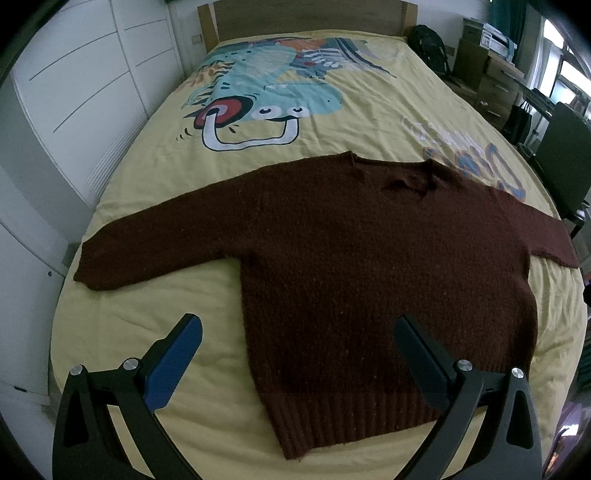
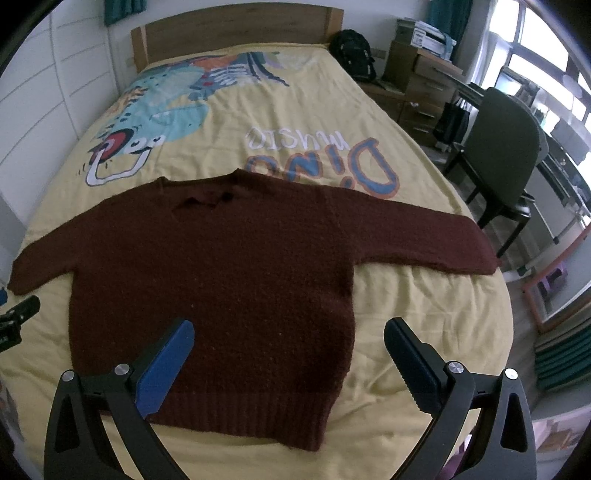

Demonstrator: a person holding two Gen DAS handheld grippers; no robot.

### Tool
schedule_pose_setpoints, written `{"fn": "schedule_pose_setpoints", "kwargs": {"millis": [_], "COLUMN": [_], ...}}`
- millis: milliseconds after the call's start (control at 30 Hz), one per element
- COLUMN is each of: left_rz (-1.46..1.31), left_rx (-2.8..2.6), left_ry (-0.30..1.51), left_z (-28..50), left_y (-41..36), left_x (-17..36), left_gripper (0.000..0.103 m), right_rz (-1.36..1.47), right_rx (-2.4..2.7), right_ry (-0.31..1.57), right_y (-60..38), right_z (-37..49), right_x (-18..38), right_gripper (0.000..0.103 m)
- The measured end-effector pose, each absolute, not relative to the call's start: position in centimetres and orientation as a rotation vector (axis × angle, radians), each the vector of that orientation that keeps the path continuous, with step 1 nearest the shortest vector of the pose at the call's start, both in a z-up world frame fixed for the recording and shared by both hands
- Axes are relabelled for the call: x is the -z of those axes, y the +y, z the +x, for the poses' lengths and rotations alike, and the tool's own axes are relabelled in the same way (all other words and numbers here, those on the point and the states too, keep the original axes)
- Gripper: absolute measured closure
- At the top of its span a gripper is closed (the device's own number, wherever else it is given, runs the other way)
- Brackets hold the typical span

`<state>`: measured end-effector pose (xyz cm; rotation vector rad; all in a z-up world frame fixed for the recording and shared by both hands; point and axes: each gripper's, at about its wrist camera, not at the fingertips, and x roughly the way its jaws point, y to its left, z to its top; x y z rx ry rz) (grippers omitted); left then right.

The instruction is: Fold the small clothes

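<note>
With both hand-held grippers, left [image 1: 297, 363] and right [image 2: 288, 363], spread empty above the flat sweater [image 1: 369, 266], pinch a sleeve cuff cleanly and fold inward.

The bed [image 1: 155, 332] has a wooden headboard [image 1: 306, 16] and a yellow cover [image 2: 424, 306] printed with a cartoon dinosaur [image 1: 258, 81] and lettering [image 2: 325, 162]. A dark red-brown sweater [image 1: 369, 266] lies flat on the cover, sleeves spread to both sides, ribbed hem toward the foot, collar toward the headboard.
</note>
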<state>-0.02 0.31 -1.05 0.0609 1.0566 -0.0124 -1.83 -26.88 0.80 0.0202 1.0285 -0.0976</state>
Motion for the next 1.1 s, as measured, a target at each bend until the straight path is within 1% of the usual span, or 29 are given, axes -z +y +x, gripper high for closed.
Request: {"fn": "schedule_pose_setpoints", "kwargs": {"millis": [1100], "left_rz": [0.077], "left_rx": [0.000], "left_ry": [1.088], "left_z": [0.23], "left_y": [0.42], "left_x": [2.06], "left_gripper": [0.001], "right_rz": [0.016], "right_rx": [0.103], "right_ry": [1.051], "right_y": [-27.38], "right_z": [-1.89], "right_x": [0.13], "right_gripper": [0.000]}}
